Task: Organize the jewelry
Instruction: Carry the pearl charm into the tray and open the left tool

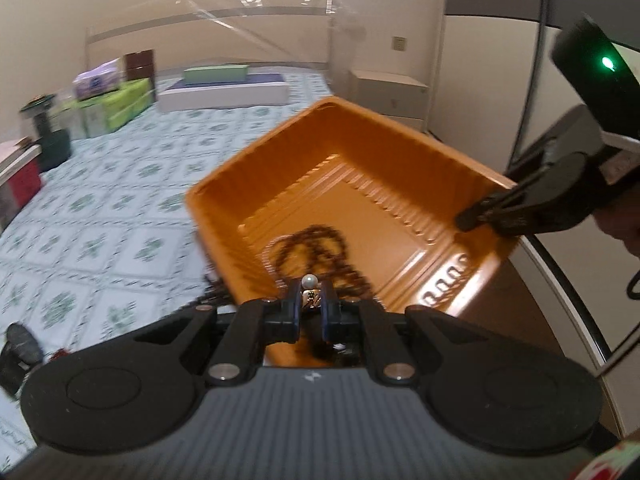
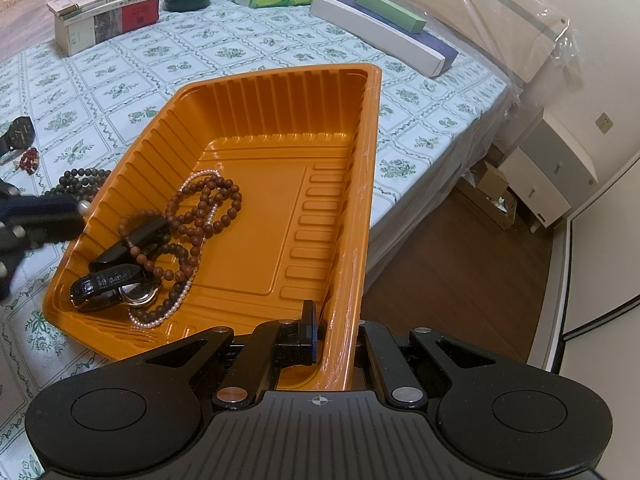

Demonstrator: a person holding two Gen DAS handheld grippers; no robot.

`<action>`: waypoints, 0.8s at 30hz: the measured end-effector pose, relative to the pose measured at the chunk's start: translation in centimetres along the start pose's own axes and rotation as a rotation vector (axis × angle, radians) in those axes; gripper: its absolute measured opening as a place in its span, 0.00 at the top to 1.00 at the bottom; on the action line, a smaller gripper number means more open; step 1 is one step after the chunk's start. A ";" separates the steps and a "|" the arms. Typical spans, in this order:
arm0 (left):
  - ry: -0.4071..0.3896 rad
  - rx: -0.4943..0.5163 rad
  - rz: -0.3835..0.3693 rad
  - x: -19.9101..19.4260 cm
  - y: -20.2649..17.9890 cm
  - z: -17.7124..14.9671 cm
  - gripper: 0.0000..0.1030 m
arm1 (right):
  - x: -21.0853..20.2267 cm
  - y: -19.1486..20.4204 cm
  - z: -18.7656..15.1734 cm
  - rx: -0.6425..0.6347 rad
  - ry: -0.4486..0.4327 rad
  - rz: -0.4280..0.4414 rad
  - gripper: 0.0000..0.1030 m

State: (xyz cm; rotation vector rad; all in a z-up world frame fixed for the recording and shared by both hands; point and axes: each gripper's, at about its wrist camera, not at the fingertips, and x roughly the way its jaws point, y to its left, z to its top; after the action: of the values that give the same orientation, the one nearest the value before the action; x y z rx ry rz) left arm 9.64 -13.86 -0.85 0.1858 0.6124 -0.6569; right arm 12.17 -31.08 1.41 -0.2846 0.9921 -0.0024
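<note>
Pearl earring (image 1: 309, 281) sits pinched in left gripper (image 1: 310, 312); right gripper (image 2: 336, 334) clamps orange tray (image 2: 248, 92) wall.

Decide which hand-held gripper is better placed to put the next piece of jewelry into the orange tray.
Left. The left hand-held gripper already pinches a pearl piece at the orange tray's edge, while the right hand-held gripper is clamped on the tray's rim, steadying it.

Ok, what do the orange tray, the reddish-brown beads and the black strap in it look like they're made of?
Orange tray: thin glossy moulded plastic, going by its ribbed walls and sheen.
Reddish-brown bead strand: probably wood, since the round beads look matte; polished stone can't be excluded.
Black watch strap: shiny and textured, likely leather or an imitation.
</note>
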 end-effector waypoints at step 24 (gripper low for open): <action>-0.004 -0.094 0.178 -3.1 4.3 -3.6 0.69 | 0.1 0.0 0.0 0.001 0.000 0.000 0.96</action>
State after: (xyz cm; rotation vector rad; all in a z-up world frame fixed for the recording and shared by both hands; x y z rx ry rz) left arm 8.70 -7.60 -2.06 0.1494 0.6137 -0.4562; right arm 12.21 -31.07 1.33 -0.2838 0.9922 -0.0030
